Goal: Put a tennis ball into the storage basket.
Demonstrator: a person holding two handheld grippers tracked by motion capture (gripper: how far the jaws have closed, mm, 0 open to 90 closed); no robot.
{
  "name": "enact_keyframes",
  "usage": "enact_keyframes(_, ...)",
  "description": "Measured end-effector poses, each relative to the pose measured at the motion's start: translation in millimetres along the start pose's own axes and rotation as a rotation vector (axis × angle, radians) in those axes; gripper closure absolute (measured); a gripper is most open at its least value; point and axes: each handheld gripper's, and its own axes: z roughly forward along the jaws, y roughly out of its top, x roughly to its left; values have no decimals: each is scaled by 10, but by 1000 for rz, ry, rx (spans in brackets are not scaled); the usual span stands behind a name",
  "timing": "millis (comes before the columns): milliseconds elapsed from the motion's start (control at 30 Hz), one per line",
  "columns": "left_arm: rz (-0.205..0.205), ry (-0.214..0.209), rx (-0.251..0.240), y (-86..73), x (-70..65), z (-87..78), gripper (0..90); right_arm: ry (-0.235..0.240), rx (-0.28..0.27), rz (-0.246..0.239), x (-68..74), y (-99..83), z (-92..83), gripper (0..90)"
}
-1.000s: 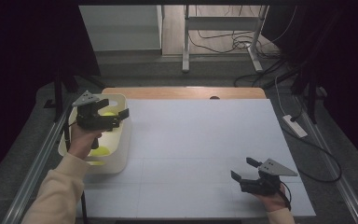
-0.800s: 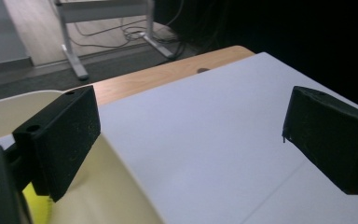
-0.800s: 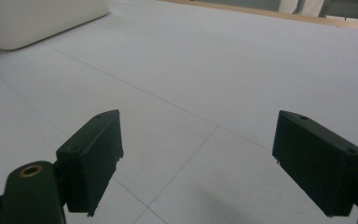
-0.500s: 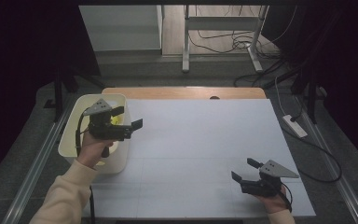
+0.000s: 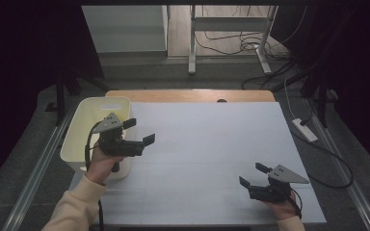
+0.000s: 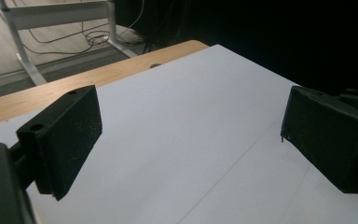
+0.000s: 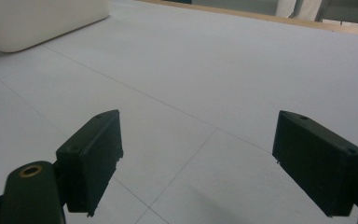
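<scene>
My left gripper (image 5: 139, 131) hangs over the right rim of a cream plastic bin (image 5: 84, 120) at the table's left, pointing out over the white table top (image 5: 212, 144). Its jaws stand open and have just been closing a little, with nothing between them; in the left gripper view the left gripper (image 6: 186, 140) frames bare white surface. Near the front right corner my right gripper (image 5: 252, 174) rests low, open and holding nothing. In the right gripper view the right gripper (image 7: 196, 158) looks across the table toward the bin (image 7: 37, 23).
A wooden strip (image 5: 188, 95) runs along the table's far edge. On the floor to the right lies a white power strip (image 5: 304, 130) with cables. Behind the table stands a metal desk frame (image 5: 192, 43).
My left gripper has moved from above the bin to the right, out past its rim toward the table's middle. The right gripper has kept still.
</scene>
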Motion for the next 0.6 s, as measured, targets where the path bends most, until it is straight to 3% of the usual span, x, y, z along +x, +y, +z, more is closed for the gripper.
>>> enact_keyframes(400,32,-82,3,-128,-301,42,57,8,1,-5,-3,10,21,157)
enact_keyframes(600,81,-133,23,-263,-502,98,65,7,0,-5,5,9,16,157)
